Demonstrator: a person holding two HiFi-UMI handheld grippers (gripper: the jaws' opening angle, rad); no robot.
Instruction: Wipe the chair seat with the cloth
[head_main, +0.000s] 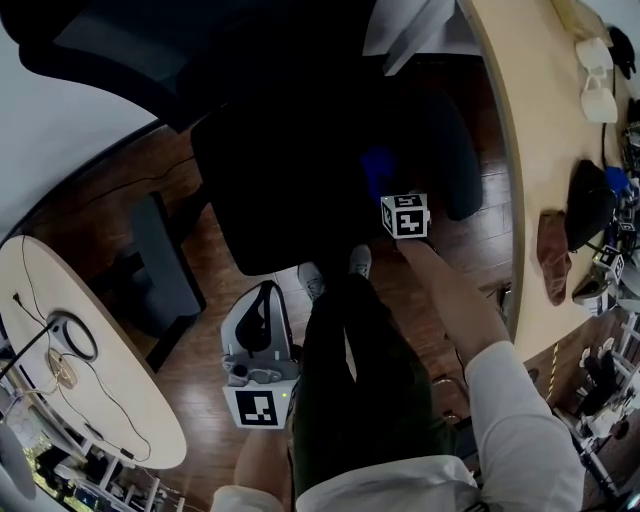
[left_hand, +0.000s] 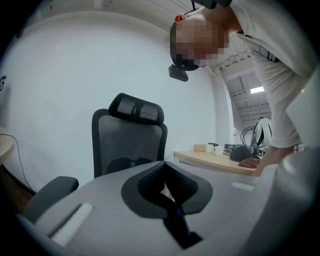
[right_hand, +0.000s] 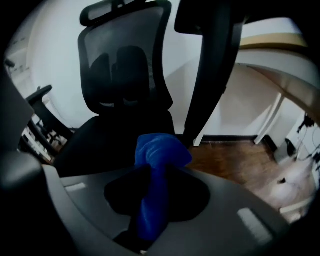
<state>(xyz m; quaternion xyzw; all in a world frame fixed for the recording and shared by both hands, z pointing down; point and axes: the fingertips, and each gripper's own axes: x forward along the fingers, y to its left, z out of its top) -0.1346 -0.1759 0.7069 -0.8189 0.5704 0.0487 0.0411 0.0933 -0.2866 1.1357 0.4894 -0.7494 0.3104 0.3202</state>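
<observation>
The black chair seat (head_main: 290, 170) fills the middle of the head view, just ahead of the person's shoes. My right gripper (head_main: 386, 190) reaches over its right part, shut on a bunched blue cloth (head_main: 378, 166). In the right gripper view the cloth (right_hand: 160, 150) sticks out past the jaws of the right gripper (right_hand: 154, 187), low over the seat (right_hand: 107, 142), with the mesh backrest (right_hand: 125, 60) behind. My left gripper (head_main: 264, 298) hangs back by the person's left leg, jaws together and nothing in them. The left gripper view shows that gripper (left_hand: 167, 192) facing the backrest (left_hand: 129, 145).
The chair's armrests flank the seat: a grey one (head_main: 160, 260) on the left, a dark one (head_main: 455, 150) on the right. A wooden desk (head_main: 520, 150) with bags and cups runs along the right. A rounded pale table (head_main: 100, 400) with cables is at the lower left.
</observation>
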